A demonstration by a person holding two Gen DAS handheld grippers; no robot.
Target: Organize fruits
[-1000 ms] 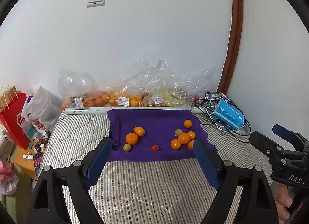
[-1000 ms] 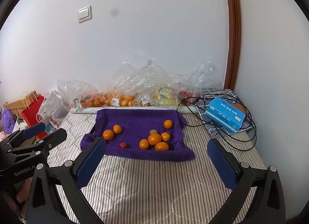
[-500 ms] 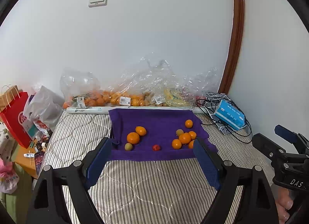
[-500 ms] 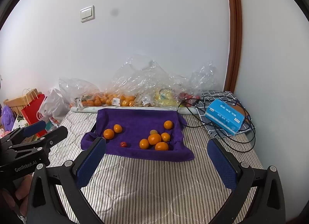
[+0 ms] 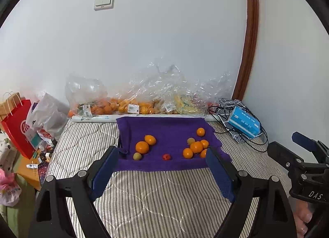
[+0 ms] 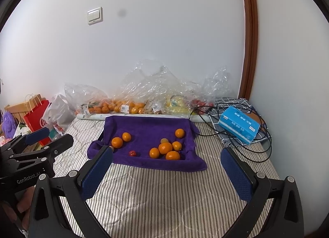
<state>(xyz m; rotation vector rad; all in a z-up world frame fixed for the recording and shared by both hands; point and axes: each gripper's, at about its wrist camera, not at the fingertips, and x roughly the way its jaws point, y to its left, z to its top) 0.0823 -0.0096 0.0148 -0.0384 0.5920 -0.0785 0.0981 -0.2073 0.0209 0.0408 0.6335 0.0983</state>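
Observation:
A purple towel (image 5: 164,129) (image 6: 148,129) lies on the striped mattress (image 5: 160,196) (image 6: 164,196). On it, two oranges (image 5: 142,147) (image 6: 117,142) sit at the left and a cluster of several oranges (image 5: 196,147) (image 6: 165,148) at the right. There are also a small red fruit (image 5: 166,157) (image 6: 132,153) and a greenish fruit (image 5: 137,156). My left gripper (image 5: 162,174) is open and empty, short of the towel's near edge. My right gripper (image 6: 166,176) is open and empty, also short of the towel.
Clear plastic bags of oranges and other fruit (image 5: 127,106) (image 6: 131,106) line the white wall. A blue box (image 5: 243,122) (image 6: 238,128) on black cables lies at the right. A red paper bag (image 5: 18,125) (image 6: 38,117) stands left of the bed.
Both grippers have drawn slightly back and tilted up, so the towel and fruit sit a little lower in both views. Nothing was grasped.

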